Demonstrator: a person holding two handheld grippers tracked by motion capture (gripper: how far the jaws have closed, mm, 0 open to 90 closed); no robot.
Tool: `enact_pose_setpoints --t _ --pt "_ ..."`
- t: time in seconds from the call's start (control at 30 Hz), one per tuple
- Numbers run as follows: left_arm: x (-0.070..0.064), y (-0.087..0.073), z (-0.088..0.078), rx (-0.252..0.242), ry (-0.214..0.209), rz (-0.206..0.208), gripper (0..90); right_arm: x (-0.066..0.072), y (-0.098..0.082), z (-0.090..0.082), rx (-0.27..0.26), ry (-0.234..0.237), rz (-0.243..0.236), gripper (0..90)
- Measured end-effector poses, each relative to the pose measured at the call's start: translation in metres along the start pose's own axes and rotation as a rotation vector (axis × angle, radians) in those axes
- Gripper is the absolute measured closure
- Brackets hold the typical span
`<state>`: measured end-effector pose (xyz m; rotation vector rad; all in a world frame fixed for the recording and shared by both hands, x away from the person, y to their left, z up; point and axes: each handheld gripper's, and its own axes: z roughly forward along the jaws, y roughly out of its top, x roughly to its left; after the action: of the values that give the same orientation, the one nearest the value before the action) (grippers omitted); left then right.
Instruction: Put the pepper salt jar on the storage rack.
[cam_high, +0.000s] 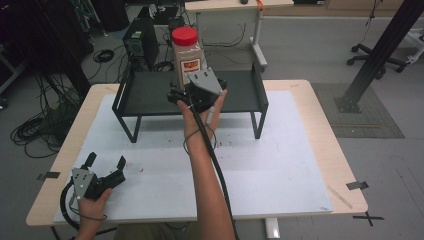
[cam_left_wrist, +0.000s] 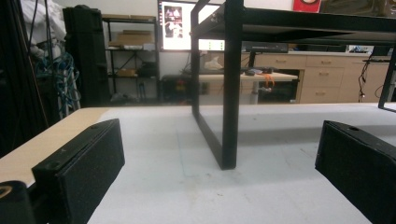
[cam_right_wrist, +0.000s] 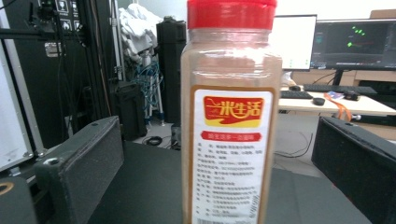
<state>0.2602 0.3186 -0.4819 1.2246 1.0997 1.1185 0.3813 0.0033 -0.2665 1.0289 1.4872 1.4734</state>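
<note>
A clear spice bottle (cam_high: 187, 55) with a red cap, brown powder and a white and red label stands upright on the black metal shelf (cam_high: 150, 91) at the back of the table. My right gripper (cam_high: 196, 90) is raised to shelf height just in front of it. In the right gripper view the bottle (cam_right_wrist: 231, 130) stands between the widely spread jaws of my right gripper (cam_right_wrist: 219, 140), which is open and touches neither side. My left gripper (cam_high: 106, 160) rests open on the white mat at the front left, holding nothing. It faces the shelf's left leg (cam_left_wrist: 232, 93).
The shelf stands on legs over a white mat (cam_high: 280, 150) that covers a wooden table (cam_high: 340, 165). Cables, a computer tower (cam_high: 141, 42) and another desk lie on the floor beyond. A black post (cam_high: 380, 50) rises at the right.
</note>
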Motion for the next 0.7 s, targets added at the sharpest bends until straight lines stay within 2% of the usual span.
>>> enact_pose_setpoints --t 0.43,0.5,0.7 --pt "0.000 0.000 0.000 0.003 0.003 0.000 1.6 -0.011 -0.007 -0.021 0.003 0.022 -0.002 2.0" --pt "0.000 0.000 0.000 0.002 0.005 0.000 1.6 -0.013 -0.009 -0.025 0.017 0.021 -0.001 2.2" --pt "0.000 0.000 0.000 0.004 0.005 0.001 1.6 -0.021 -0.015 -0.039 0.013 0.017 -0.001 2.2"
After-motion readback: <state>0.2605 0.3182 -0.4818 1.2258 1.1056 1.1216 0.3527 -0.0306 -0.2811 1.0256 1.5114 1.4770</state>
